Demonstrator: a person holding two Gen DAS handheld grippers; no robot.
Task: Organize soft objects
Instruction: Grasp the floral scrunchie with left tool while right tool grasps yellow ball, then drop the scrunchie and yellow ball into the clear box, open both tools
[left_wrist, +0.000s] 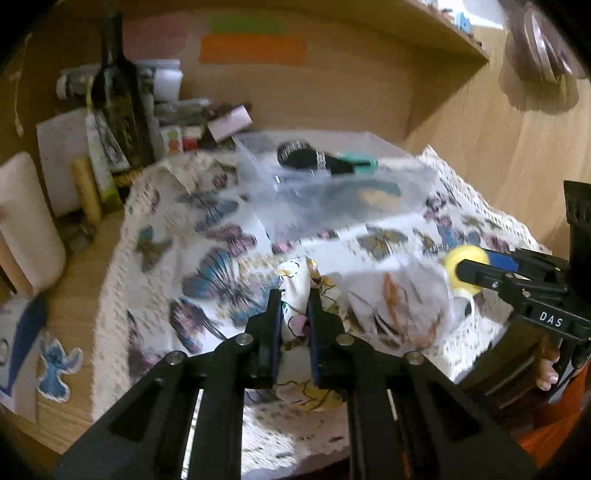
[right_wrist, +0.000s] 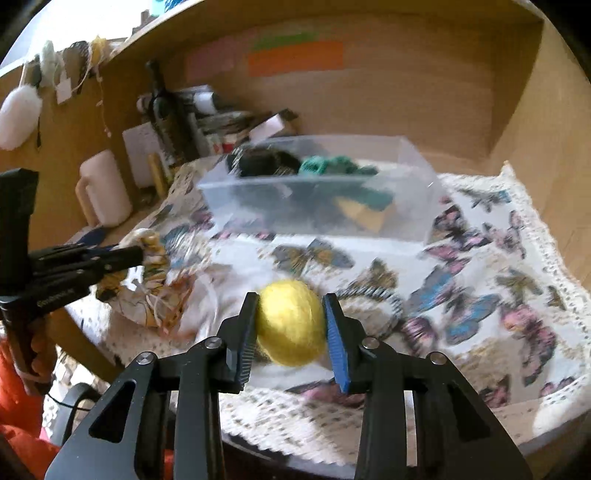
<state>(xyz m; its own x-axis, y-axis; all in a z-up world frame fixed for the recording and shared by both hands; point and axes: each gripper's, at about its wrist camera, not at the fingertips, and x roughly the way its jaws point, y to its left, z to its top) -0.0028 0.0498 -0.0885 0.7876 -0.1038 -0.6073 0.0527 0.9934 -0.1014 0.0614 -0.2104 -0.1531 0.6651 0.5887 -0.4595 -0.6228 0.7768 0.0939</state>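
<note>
On the butterfly-print tablecloth (right_wrist: 480, 295): a clear plastic box (right_wrist: 317, 199) held dark and green soft items, blurred.
Left gripper (left_wrist: 295, 314): clamped narrow on a white floral cloth scrunchie (left_wrist: 295, 291).
Right gripper (right_wrist: 291, 328): pads pressed, it seemed, on a yellow felt ball (right_wrist: 290, 321).

Home desk nook, butterfly tablecloth (right_wrist: 480, 295), cluttered shelf (left_wrist: 424, 33)

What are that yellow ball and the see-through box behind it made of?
The yellow ball looks like felted wool or similar fibre: matte with a fuzzy outline. The box looks like thin clear plastic: glossy, with its dark and green contents showing through the walls.
</note>
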